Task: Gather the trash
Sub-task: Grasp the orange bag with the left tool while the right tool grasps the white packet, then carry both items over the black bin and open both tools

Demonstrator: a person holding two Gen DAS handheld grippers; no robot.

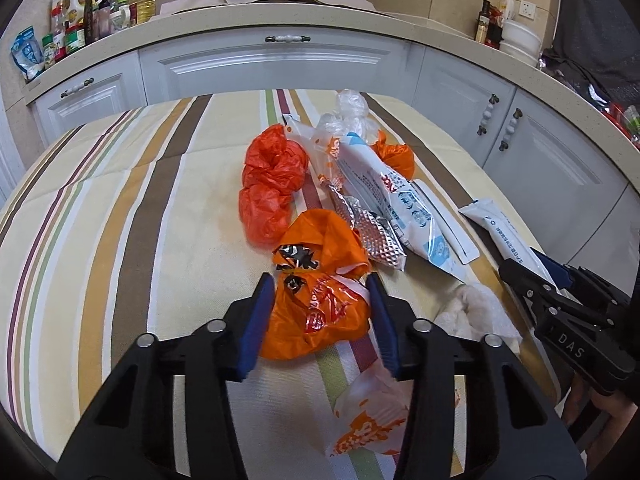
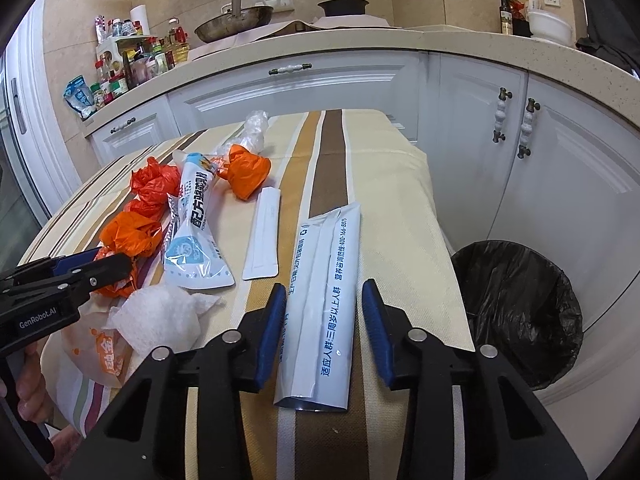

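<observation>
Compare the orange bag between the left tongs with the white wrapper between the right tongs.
The orange bag is crumpled into a lump; the white wrapper lies flat and long. The bag carries red and white print, the wrapper blue text. Both rest on the striped cloth between open tongs.

Both views are fisheye and look forward along 2 blue-padded fingers, down at a slant onto a striped tablecloth (image 1: 120, 208), toward white kitchen cabinets beyond the fingertips.

The left wrist view sits close over an orange bag (image 1: 316, 304) between its fingers.

The right wrist view sits close over a white pouch (image 2: 320, 312) between its fingers.

Each view catches the other gripper at its edge; both share the trash pile and a crumpled tissue (image 1: 476, 312) (image 2: 160, 316).
</observation>
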